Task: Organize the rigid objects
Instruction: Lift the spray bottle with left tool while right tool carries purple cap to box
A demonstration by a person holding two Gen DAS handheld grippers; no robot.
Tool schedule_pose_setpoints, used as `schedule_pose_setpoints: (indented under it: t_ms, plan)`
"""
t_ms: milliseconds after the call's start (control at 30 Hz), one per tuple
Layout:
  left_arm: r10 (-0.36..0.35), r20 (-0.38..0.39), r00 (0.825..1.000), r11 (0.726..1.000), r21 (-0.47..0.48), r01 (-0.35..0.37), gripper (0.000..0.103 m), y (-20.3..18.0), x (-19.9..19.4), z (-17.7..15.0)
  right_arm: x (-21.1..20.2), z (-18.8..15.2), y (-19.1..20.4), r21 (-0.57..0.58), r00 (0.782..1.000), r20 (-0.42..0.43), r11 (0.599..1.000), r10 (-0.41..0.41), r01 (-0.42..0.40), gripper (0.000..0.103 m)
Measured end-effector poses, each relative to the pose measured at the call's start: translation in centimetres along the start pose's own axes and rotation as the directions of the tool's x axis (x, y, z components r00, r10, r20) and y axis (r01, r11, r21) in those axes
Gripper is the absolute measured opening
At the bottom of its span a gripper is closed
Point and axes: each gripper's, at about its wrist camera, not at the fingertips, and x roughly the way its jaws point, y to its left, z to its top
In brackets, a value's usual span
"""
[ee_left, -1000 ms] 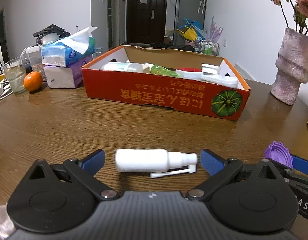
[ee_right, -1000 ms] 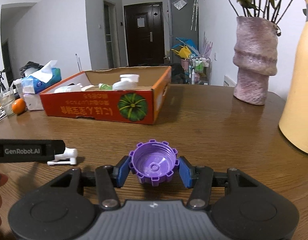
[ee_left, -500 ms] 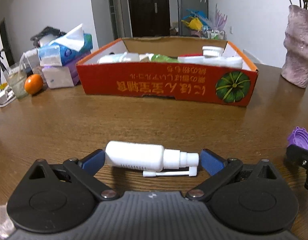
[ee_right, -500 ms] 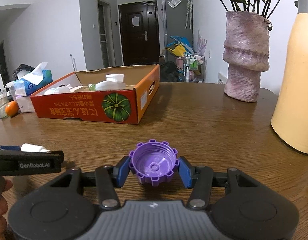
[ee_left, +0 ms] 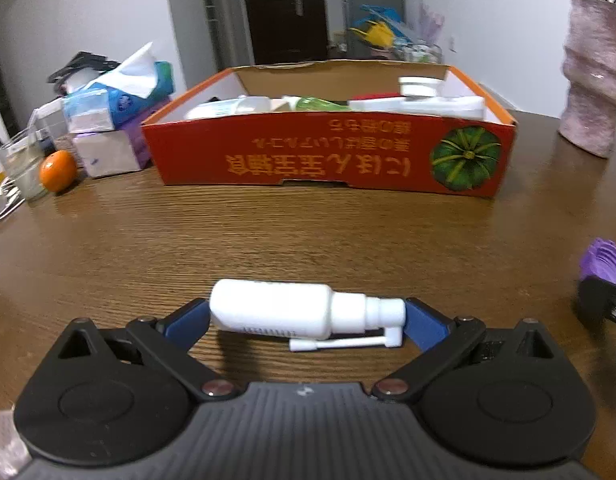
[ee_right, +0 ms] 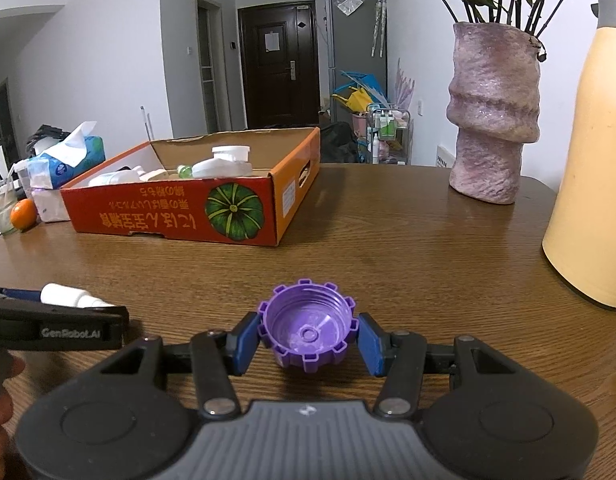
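White spray bottle [ee_left: 275, 312] held crosswise in the left tool [ee_left: 305, 320], in front of the red cardboard box [ee_left: 328, 152] and on the near side of its printed long wall. The bottle's long axis runs level and roughly parallel to that wall; its base meets the left blue pad, its nozzle end meets the right pad, so the nozzle points toward the box's pumpkin-picture end. A thin white spout is folded back beneath the neck. The left tool is thus clamped on the bottle end to end, apparently clear of the bench [ee_left: 267, 224], judging by the shadow below it.

Purple cap [ee_right: 308, 334], open side up, gripped at its ribbed rim between the two pads of the right tool [ee_right: 308, 338]; it sits farther from the box than the bottle's nozzle, off the pumpkin corner. Being round, it has no long axis across the grip.

Progress, as judged: several white bottles, a green one and a white lid already lie inside the box, so part of the sorting is done. The two held items remain outside it; carrying each over the near wall and releasing it inside is the work left. Tissue boxes [ee_left: 119, 100], an orange [ee_left: 57, 165] and a glass [ee_left: 21, 168] stand beyond the box's far-left corner, a vase [ee_right: 494, 116] past its right end
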Motion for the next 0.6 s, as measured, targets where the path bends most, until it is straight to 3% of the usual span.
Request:
schedule_pose_setpoints:
  t_ms: [233,600]
  plan:
    - [-0.03,-0.002,1.0,0.997,0.072,0.03,0.103,-0.1,-0.2,-0.1,-0.1,-0.1,0.3,-0.013,1.0,0.006,1.0,-0.024,0.024,0.052]
    - [-0.071,-0.013,0.997,0.996,0.048,0.072,0.103,0.9,0.6,0.2,0.0,-0.3,0.2,-0.005,0.998,0.006,0.998,-0.061,0.061,0.052]
